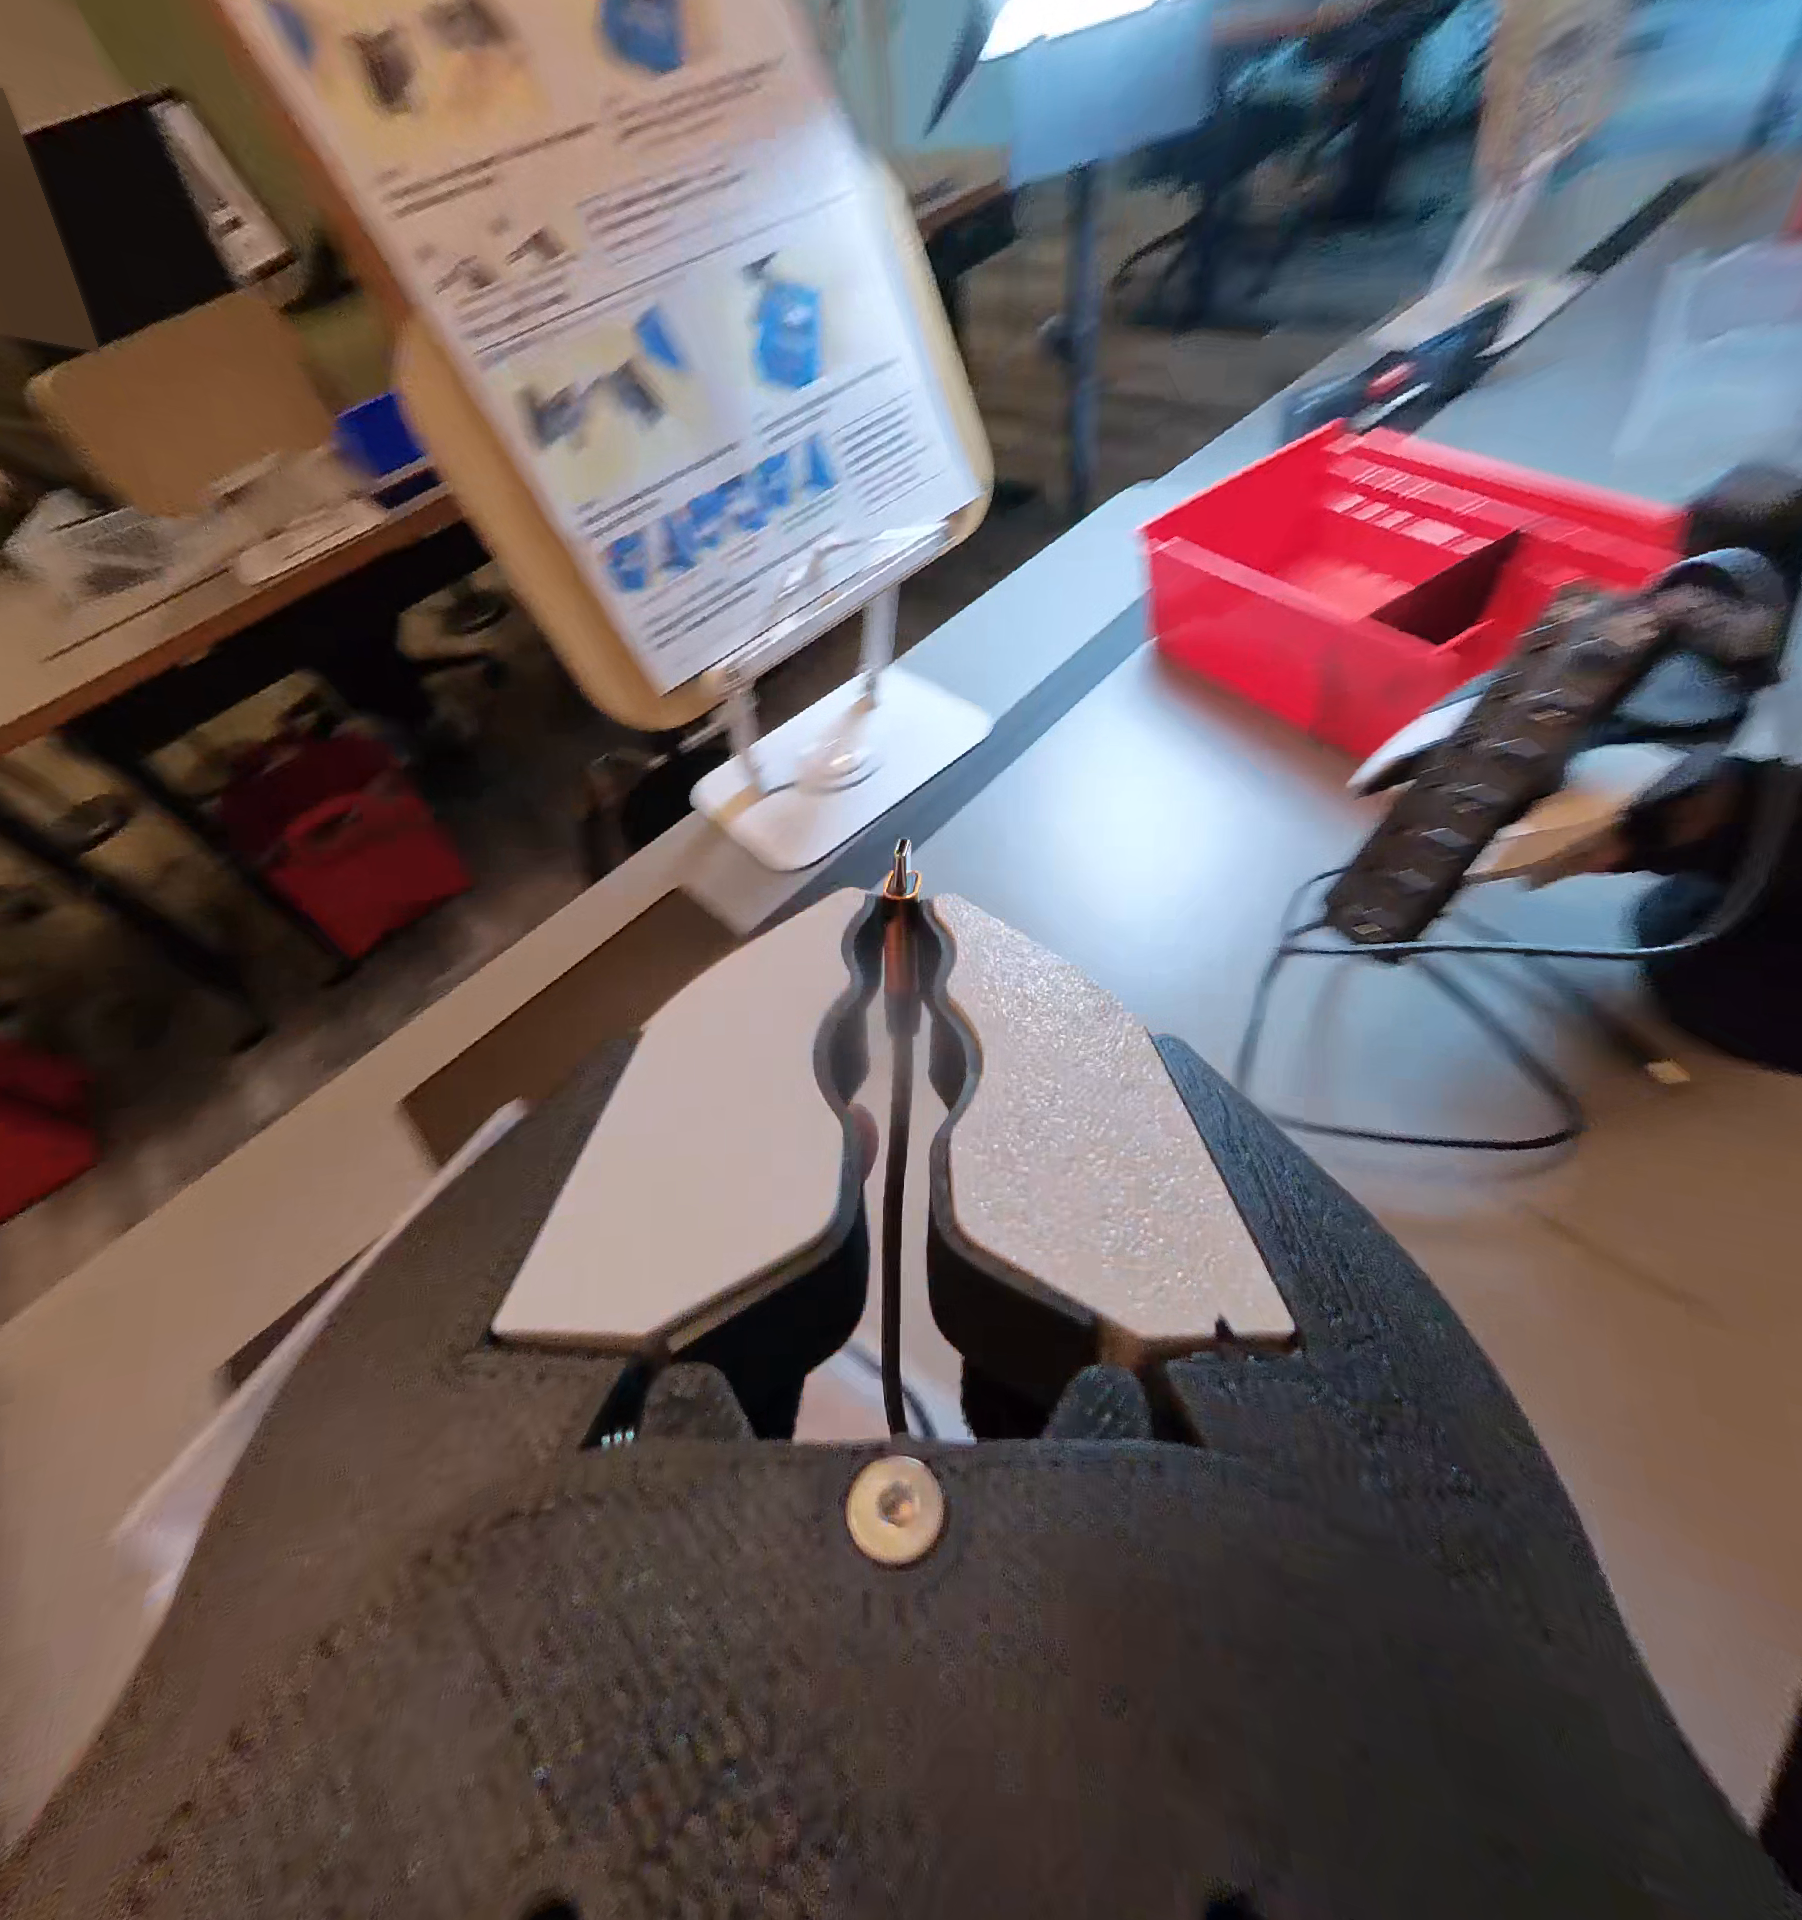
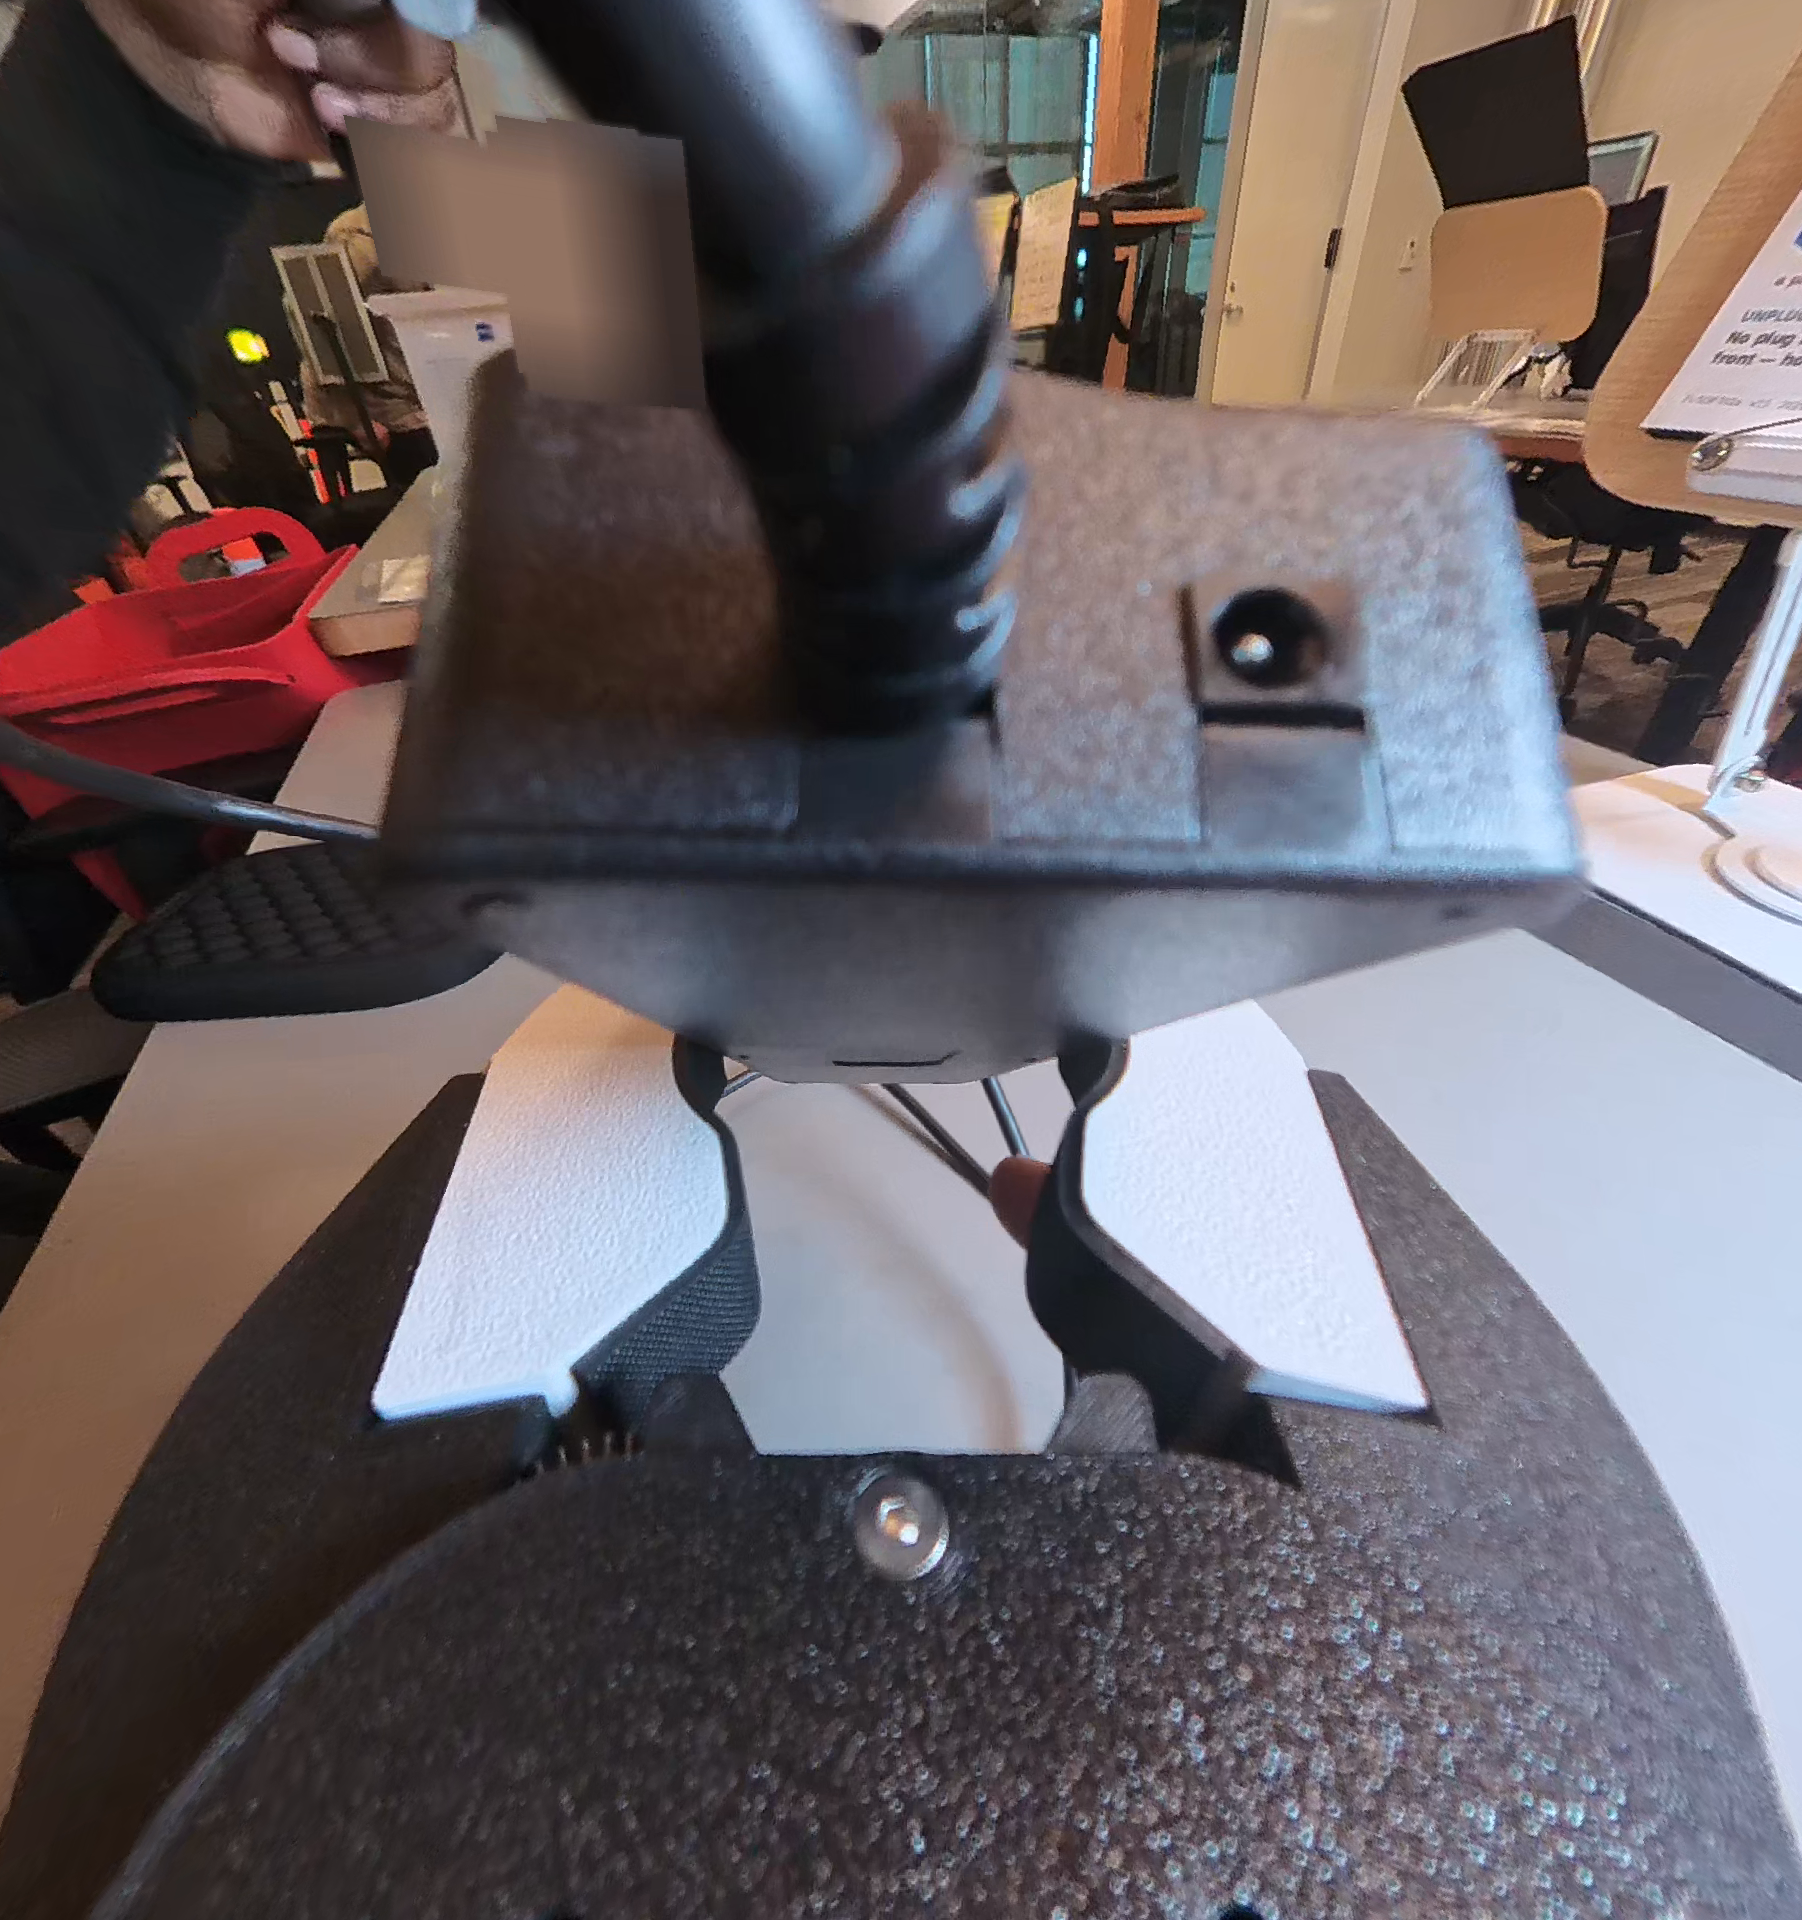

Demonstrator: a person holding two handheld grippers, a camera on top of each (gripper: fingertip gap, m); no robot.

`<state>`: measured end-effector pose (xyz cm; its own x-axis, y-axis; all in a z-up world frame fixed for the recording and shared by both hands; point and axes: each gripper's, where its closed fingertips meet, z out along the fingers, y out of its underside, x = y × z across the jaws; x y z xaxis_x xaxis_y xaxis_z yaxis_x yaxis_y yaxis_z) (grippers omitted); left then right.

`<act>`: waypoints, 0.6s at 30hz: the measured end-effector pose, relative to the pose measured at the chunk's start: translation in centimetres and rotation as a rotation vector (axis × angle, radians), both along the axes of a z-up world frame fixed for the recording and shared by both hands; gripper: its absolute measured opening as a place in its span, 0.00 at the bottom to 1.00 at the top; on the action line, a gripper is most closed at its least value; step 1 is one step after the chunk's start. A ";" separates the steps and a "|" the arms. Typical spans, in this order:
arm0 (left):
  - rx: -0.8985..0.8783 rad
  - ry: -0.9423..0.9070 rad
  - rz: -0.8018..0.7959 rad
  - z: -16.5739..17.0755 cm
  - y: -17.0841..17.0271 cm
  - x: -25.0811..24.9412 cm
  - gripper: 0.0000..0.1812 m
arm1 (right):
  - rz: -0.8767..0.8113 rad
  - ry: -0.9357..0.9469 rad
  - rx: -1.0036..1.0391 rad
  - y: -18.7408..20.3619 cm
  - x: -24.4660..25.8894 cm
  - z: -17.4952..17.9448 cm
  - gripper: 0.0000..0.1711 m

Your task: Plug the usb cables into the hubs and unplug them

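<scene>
My left gripper (image 1: 902, 920) is shut on a thin black USB cable (image 1: 895, 1226). The cable's small metal plug (image 1: 903, 858) sticks out past the fingertips, above the grey table (image 1: 1136, 831). At the right of the left wrist view, the other gripper holds a long black hub (image 1: 1531, 758) tilted above the table, apart from the plug. In the right wrist view, my right gripper (image 2: 897, 1060) is shut on the end of the black hub (image 2: 1084, 914). A thick black cord (image 2: 855, 416) leaves that end, beside a round power socket (image 2: 1258, 646).
A red bin (image 1: 1292, 634) stands on the table behind the hub. A sign board (image 1: 668, 343) on a white base (image 1: 835, 769) stands at the table's far edge. Loose black cables (image 1: 1448, 1039) lie under the hub. A black chair armrest (image 2: 284, 935) and a red bag (image 2: 180, 644) are off the table's left. Tip to tip, the grippers are about 35 cm apart.
</scene>
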<state>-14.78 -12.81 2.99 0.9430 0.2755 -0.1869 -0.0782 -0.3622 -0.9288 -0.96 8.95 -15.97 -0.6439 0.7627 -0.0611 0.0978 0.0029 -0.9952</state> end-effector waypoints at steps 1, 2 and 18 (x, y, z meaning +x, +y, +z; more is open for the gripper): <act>0.031 -0.021 -0.044 -0.1 0.8 1.1 0.04 | -0.006 0.001 -0.005 0.2 0.0 0.1 0.37; 0.051 -0.036 -0.088 -0.2 1.5 2.2 0.04 | -0.013 0.002 -0.011 0.5 0.0 0.1 0.37; 0.200 -0.284 -0.386 -3.8 7.0 8.1 0.03 | -0.048 0.016 -0.030 2.4 -0.1 0.3 0.37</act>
<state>-6.70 -5.76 -0.83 0.9889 -0.0985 0.1117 0.0938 -0.1702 -0.9809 -1.11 11.30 -15.65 -0.6075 0.7908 -0.0740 0.0812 -0.0308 -0.9962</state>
